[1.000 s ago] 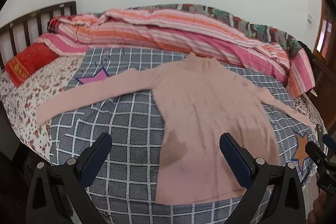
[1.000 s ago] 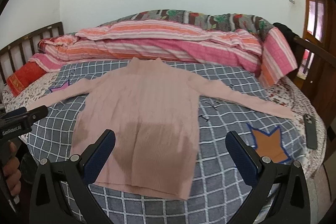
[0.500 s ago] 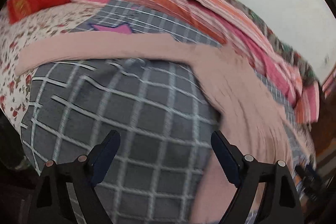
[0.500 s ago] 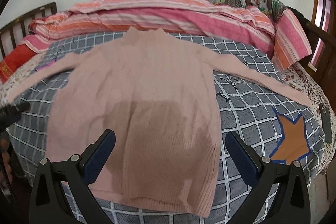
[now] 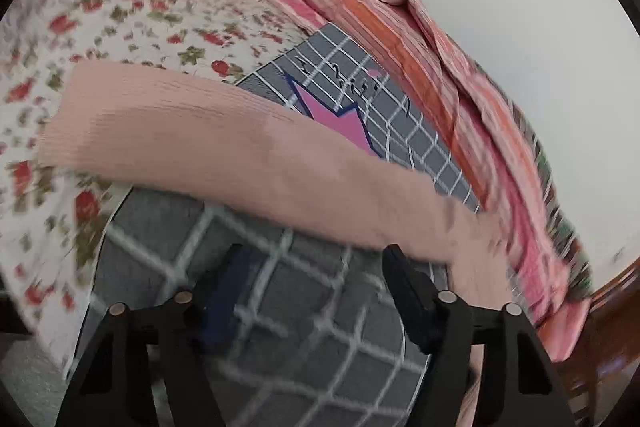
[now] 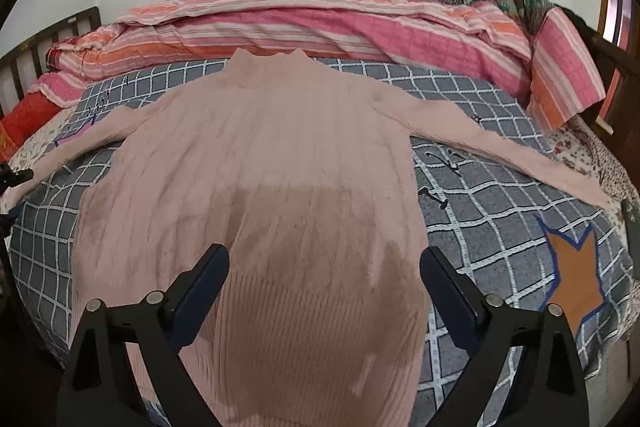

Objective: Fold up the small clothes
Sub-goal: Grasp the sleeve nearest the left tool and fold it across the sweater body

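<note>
Swung in low since a second ago, the left gripper (image 5: pixel 312 269), jaws spread, faces the pink ribbed knit sweater's (image 6: pixel 256 187) sleeve (image 5: pixel 224 151) at 12 o'clock. Right gripper (image 6: pixel 324 267), also spread, hovers over its hem on the grey checked blanket (image 6: pixel 492 195); striped pink-orange quilt (image 6: pixel 320 23) at 12 o'clock.

Left gripper (image 5: pixel 314 269): matte black angular frame, two dark navy pads on the fingers (image 5: pixel 404 291), round silver screw heads on each arm. Right gripper (image 6: pixel 324 271): identical construction, black frame, navy pads, four silver screws visible. No markings legible.
</note>
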The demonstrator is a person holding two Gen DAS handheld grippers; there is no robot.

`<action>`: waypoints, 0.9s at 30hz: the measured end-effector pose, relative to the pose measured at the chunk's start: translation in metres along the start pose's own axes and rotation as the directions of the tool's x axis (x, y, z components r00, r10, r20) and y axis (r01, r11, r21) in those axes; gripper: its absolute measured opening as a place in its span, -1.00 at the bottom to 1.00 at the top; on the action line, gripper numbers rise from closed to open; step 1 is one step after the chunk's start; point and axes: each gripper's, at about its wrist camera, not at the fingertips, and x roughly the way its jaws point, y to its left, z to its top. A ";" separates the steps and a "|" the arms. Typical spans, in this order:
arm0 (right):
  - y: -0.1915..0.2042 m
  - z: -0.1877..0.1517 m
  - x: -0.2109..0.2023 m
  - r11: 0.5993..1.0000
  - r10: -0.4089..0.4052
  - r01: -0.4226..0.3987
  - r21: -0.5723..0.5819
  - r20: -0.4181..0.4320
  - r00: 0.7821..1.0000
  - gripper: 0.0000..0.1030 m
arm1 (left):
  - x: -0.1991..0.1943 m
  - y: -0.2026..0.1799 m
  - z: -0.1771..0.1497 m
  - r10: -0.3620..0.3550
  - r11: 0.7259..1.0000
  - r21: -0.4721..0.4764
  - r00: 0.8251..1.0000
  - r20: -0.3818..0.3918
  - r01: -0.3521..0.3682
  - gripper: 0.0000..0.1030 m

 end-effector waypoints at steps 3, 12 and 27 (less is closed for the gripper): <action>-0.005 0.000 0.007 1.000 0.000 0.000 0.014 -0.015 1.000 0.81 | 0.007 0.014 0.014 -0.015 0.998 -0.064 1.000 0.024 0.016 0.01; -0.028 0.005 0.012 0.998 0.038 -0.036 0.060 -0.021 0.999 0.81 | 0.001 0.002 0.041 0.212 0.977 -0.017 0.965 0.151 -0.212 -0.63; -0.084 0.012 -0.003 0.984 0.111 -0.117 0.137 0.051 0.992 0.81 | 0.012 -0.221 0.012 0.035 0.906 0.406 0.977 0.212 -0.121 -0.85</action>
